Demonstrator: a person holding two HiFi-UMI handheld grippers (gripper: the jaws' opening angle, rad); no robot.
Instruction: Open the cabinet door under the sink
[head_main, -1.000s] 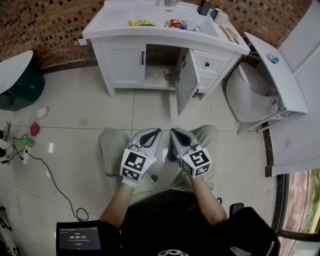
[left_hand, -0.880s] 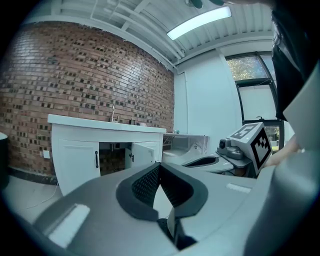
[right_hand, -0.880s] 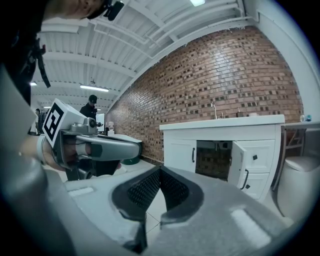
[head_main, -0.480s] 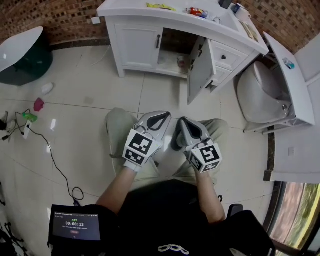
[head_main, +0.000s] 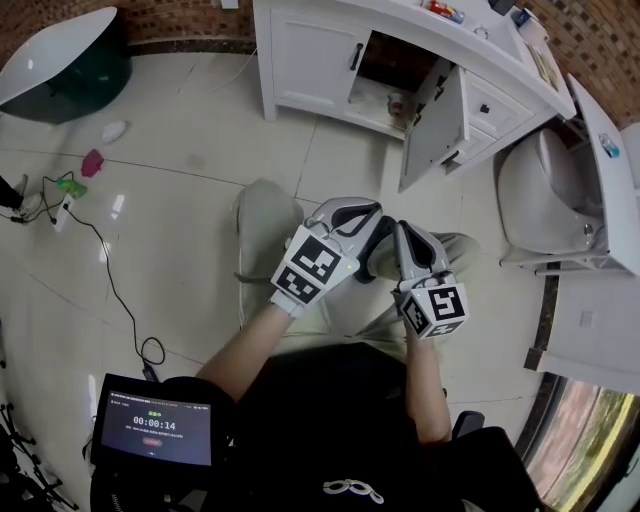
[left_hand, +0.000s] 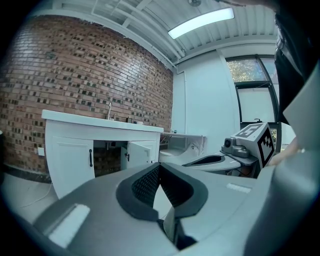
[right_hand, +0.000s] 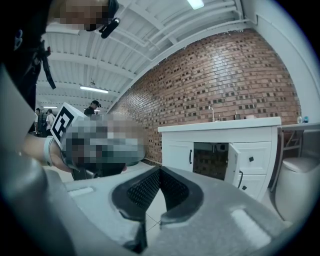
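Observation:
The white sink cabinet (head_main: 330, 60) stands at the top of the head view. Its right door (head_main: 438, 125) hangs wide open towards me and shows the dark inside; the left door (head_main: 305, 48) is closed. Both grippers hover over my knees, well away from the cabinet. My left gripper (head_main: 372, 212) is shut and holds nothing; my right gripper (head_main: 404, 234) beside it is also shut and holds nothing. The left gripper view shows its tips (left_hand: 159, 165) meeting before the open door (left_hand: 140, 152). In the right gripper view the open door (right_hand: 232, 168) stands beyond the tips (right_hand: 159, 169).
A toilet (head_main: 545, 190) and a white shelf (head_main: 605, 150) stand right of the cabinet. A dark green basin stand (head_main: 60, 60) is at the far left. Cables (head_main: 105, 265) and small items (head_main: 92, 162) lie on the tiled floor. A timer screen (head_main: 155, 430) sits by my left side.
The head view has swung, so the cabinet slid up and to the right in the picture. Both grippers stay shut over my knees, close together.

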